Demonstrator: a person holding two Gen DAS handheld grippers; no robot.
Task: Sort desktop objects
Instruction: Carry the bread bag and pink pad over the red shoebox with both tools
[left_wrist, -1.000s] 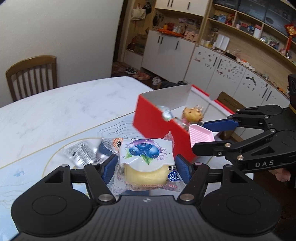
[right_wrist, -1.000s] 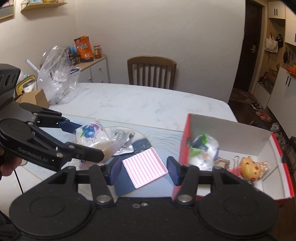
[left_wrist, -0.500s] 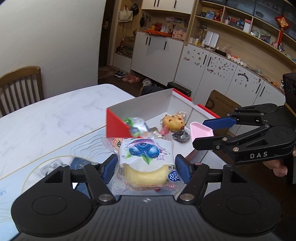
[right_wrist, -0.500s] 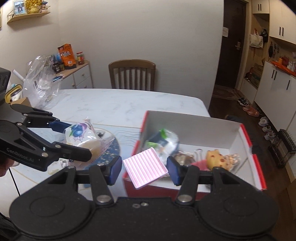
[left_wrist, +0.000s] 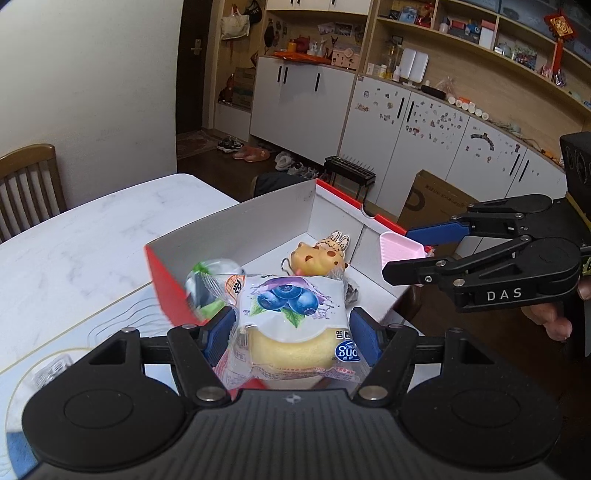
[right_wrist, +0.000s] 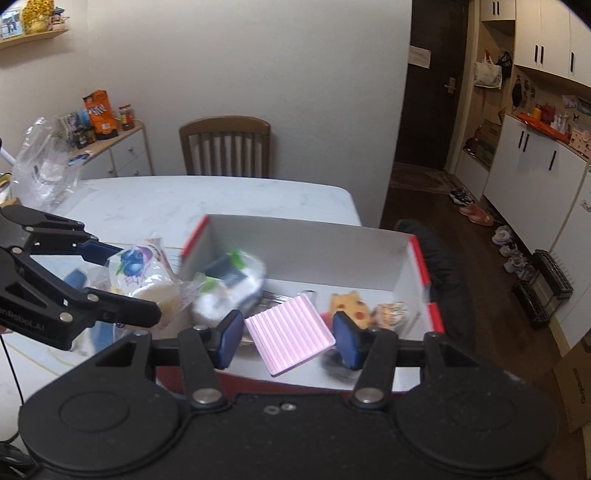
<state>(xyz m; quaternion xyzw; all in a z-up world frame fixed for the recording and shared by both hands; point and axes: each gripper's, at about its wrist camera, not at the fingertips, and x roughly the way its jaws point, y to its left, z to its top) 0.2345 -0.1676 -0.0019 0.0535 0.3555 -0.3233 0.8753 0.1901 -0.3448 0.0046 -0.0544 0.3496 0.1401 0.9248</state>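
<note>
The table carries a red box that stands at its right edge, near the far corner, with one side close to the drop to the floor. The box already holds a clear packet, a yellow toy and some small clips, so free room inside is limited.

The left gripper is clamped on a blueberry cake, which hangs over the near wall of the box. The right gripper is clamped on a pink tray, held tilted above the box floor, near the yellow toy.

The biggest risk is probably the box itself. If either gripper pushes on a wall while lowering, the box can slide toward the table edge, or tip.

The second risk is a collision of the two grippers. Both are over the same box, close to each other, and their black arms may touch if both go down together.

The cake is in soft, slippery plastic. If the jaws open too early, it can fall on the box wall and drop outside, on the table.

The tray is held only by two edges and at an angle. It can slip or turn, and land on the toy rather than flat.
</note>
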